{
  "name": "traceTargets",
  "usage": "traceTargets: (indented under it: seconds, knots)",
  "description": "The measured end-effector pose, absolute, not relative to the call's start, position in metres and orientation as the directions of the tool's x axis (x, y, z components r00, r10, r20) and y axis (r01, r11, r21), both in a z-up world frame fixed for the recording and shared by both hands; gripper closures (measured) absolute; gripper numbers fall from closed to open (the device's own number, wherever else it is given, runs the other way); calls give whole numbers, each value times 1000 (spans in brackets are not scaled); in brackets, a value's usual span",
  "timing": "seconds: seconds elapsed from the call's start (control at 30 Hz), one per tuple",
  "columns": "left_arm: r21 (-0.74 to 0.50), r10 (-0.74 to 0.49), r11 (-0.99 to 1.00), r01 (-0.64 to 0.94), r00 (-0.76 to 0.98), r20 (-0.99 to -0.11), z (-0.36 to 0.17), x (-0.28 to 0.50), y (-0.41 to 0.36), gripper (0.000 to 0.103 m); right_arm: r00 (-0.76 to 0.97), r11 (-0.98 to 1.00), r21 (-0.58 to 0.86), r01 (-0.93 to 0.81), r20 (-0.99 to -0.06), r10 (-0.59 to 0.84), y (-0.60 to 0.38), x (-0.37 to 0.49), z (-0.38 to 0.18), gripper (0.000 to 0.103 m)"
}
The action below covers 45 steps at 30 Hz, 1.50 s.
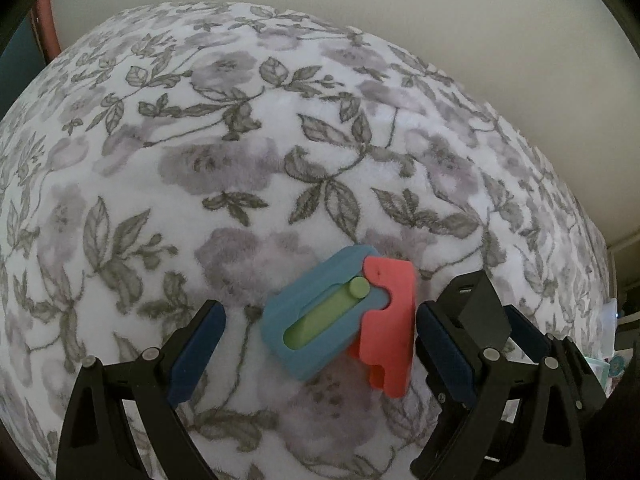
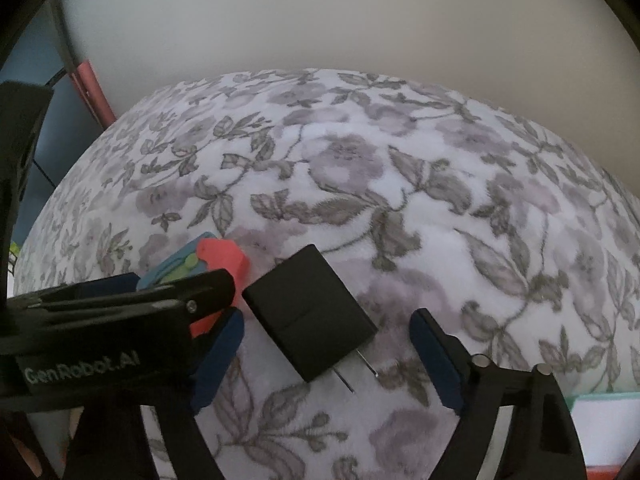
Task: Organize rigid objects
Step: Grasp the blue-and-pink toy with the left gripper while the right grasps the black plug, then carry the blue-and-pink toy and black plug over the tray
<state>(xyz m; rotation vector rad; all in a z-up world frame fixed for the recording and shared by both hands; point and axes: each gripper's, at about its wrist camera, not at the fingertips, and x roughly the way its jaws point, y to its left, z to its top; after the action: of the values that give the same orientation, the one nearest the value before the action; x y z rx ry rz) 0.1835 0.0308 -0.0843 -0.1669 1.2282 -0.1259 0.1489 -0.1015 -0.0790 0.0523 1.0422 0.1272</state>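
1. The blanket [image 1: 240, 152] is the largest thing here: a plush floral cover, soft and yielding, so anything we press on will sink a little.
2. Our left gripper [image 1: 320, 344] stands wide apart, its pads on either side of the toy and holding nothing; the right-hand pad sits just beside the red part.
3. Our right gripper [image 2: 326, 356] is likewise spread wide around the plug, gripping nothing.
4. The toy [image 1: 340, 316] lies flat on the blanket between the left fingers: a blue frame with a green slider, joined to a red piece. We judge it light, stiff plastic, probably with sliding parts, so we would close across the blue frame's long sides.
5. The plug [image 2: 310, 312] is a black block lying flat just right of the toy, its two thin prongs pointing toward us. It looks hard, smooth and somewhat slippery; we would squeeze its broad body and keep off the prongs.
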Motion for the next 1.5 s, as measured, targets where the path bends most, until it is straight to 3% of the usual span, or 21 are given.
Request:
traceTargets:
  seconds: [0.07, 0.1, 0.2, 0.33, 0.4, 0.5, 1.17, 1.5]
  knots:
    - [-186, -180, 982, 13, 327, -928, -85, 184, 29, 7, 505, 992, 101, -80, -854, 128, -102, 149, -78, 32]
    - [-182, -177, 983, 16, 325, -929, -85, 184, 29, 7, 512, 991, 110, -75, -849, 133, -104, 149, -76, 44]
    - [-184, -182, 983, 23, 323, -929, -83, 183, 28, 16, 512, 991, 118, -59, -849, 131, -108, 146, -76, 55]
    - [-195, -203, 979, 58, 317, -926, -80, 181, 23, 33, 501, 990, 136, -44, -854, 139, -112, 141, -76, 58]
    - [-201, -215, 977, 75, 313, -925, -78, 179, 20, 47, 496, 989, 148, -31, -857, 143, -114, 136, -76, 58]
    - [-192, -212, 977, 94, 304, -929, -78, 173, 16, 54, 487, 988, 152, -14, -862, 140, -117, 127, -75, 58]
    - [-324, -351, 935, 141, 268, -897, -56, 109, 5, 60, 461, 973, 211, 91, -875, 147, -137, 39, -48, 59]
    - [-308, -367, 924, 227, 295, -882, -28, 76, -11, 61, 486, 960, 241, 141, -862, 145, -156, 2, -22, 59]
